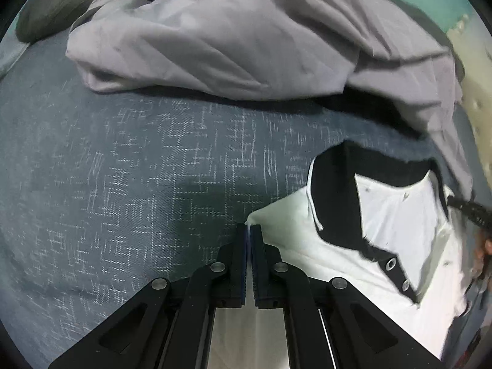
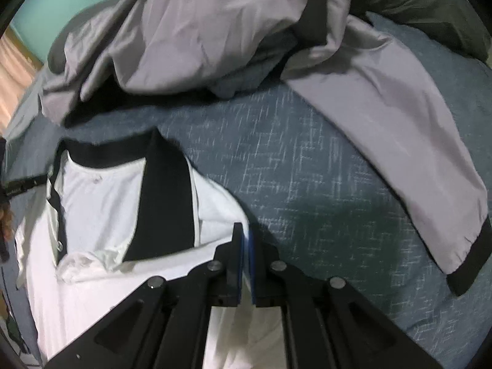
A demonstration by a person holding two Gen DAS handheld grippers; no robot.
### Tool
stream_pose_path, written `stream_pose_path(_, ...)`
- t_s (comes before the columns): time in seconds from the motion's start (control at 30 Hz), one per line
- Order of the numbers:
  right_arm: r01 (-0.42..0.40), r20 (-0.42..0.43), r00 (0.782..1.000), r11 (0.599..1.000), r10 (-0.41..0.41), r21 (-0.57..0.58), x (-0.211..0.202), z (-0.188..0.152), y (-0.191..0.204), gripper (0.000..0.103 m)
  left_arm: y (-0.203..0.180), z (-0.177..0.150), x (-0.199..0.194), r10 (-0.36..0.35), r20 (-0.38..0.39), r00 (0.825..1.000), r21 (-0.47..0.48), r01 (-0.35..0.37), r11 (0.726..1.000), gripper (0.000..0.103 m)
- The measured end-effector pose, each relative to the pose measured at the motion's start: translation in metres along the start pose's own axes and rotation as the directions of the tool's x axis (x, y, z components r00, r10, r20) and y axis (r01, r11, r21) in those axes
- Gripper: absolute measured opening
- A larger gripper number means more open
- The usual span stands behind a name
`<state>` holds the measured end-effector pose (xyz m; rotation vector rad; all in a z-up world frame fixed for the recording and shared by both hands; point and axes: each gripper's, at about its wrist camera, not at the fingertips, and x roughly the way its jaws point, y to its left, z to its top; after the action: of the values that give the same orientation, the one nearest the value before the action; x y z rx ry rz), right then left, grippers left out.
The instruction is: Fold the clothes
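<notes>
On the blue patterned bed [image 1: 138, 160] lies one white shirt [image 1: 307, 246] with a black collar [image 1: 335, 196]; two buttons show on its placket. Each of the two tools pinches a shoulder edge of it: the left tool [image 1: 248, 230] has its jaws pressed together on the white cloth, and the right tool [image 2: 246, 233] likewise. Behind the shirt sits one crumpled grey jacket [image 2: 196, 30], with one dark green garment [image 2: 424, 6] beyond that.
</notes>
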<state>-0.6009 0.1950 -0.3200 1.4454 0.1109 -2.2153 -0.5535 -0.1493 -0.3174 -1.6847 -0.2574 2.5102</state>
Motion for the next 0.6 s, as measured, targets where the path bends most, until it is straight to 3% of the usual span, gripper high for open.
stream_pose_path(0.03, -0.006, 0.023, 1.0, 1.0, 0.005, 0.013, -0.005, 0.001, -0.002, 0.006, 0.003, 0.001, -0.004, -0.007, 0.007, 1.0, -0.018, 0.007, 1.0, 0.007)
stream_pose_path(0.1, -0.015, 0.061, 0.998, 0.999, 0.013, 0.044, -0.014, 0.006, -0.004, 0.007, 0.007, 0.002, -0.012, -0.012, 0.025, 1.0, -0.051, 0.013, 0.999, 0.022)
stream_pose_path(0.2, -0.031, 0.112, 0.994, 0.995, 0.02, 0.095, -0.026, 0.015, -0.005, 0.011, 0.006, 0.006, -0.026, -0.004, 0.067, 0.998, -0.062, 0.009, 0.998, 0.025)
stream_pose_path(0.23, -0.038, 0.123, 0.992, 0.994, 0.025, 0.101, -0.028, 0.018, -0.003, 0.017, 0.002, 0.008, -0.029, 0.003, 0.081, 0.997, -0.055, 0.001, 0.998, 0.027)
stream_pose_path(0.27, -0.047, 0.123, 0.992, 0.995, 0.036, 0.087, -0.028, 0.022, 0.003, 0.026, -0.004, 0.011, -0.031, 0.006, 0.092, 0.996, -0.046, -0.002, 0.999, 0.031)
stream_pose_path(0.33, -0.062, 0.116, 0.992, 0.997, 0.056, 0.052, -0.025, 0.028, 0.016, 0.032, -0.017, 0.017, -0.033, 0.004, 0.108, 0.994, -0.027, -0.001, 1.0, 0.039)
stream_pose_path(0.4, -0.062, 0.087, 0.994, 0.998, 0.063, -0.009, -0.017, 0.031, 0.035, 0.032, -0.033, 0.025, -0.025, -0.018, 0.096, 0.995, 0.002, 0.018, 1.0, 0.045)
stream_pose_path(0.6, -0.017, 0.04, 0.999, 0.985, 0.024, -0.169, 0.01, 0.033, 0.081, 0.032, -0.078, 0.034, 0.005, -0.032, 0.059, 0.998, 0.087, 0.027, 0.996, 0.046)
